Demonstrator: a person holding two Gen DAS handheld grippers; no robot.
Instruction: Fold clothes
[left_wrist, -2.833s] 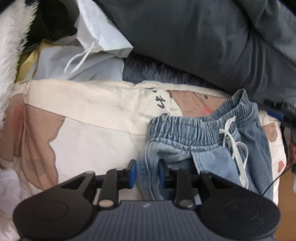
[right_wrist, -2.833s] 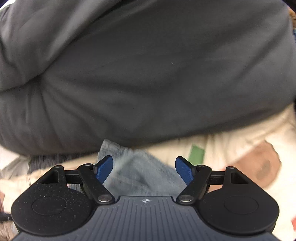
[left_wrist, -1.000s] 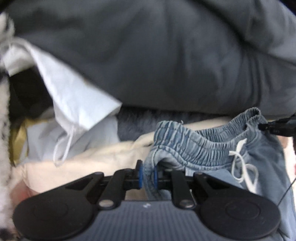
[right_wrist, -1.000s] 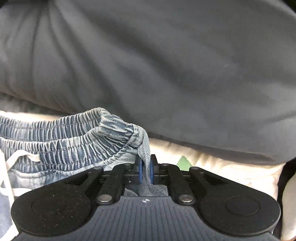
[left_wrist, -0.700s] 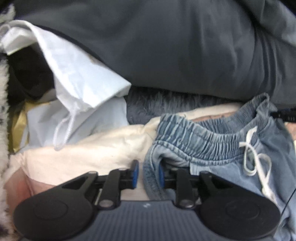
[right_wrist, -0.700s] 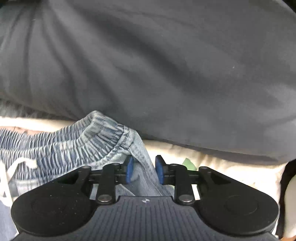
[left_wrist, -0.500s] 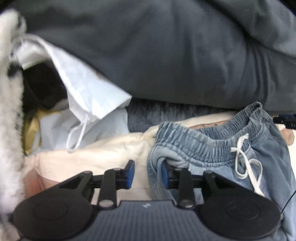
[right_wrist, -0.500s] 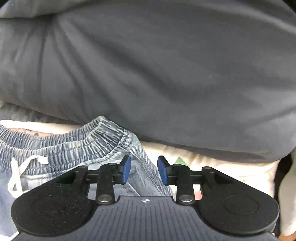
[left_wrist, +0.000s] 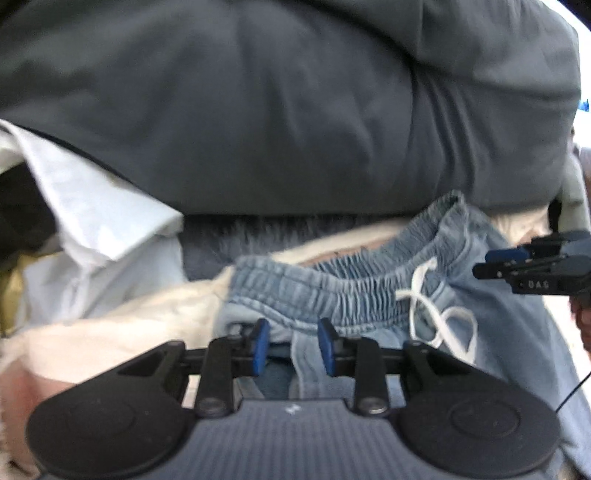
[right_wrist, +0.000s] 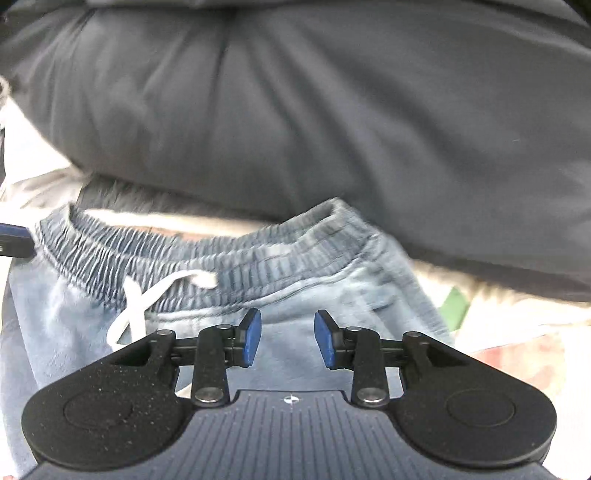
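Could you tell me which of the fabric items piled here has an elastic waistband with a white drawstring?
The light blue denim shorts, lying nearest the camera. Their gathered waistband carries a white drawstring; the large dark grey garment behind and the cream printed sheet underneath have neither.

Big dark grey soft quilted duvet bulging across twelve o'clock; crumpled white paper bag at nine o'clock; cream printed cotton bedsheet spread at eight o'clock, grey furry blanket tucked under the duvet

Faded blue denim shorts with white drawstring, below a dark grey duvet.
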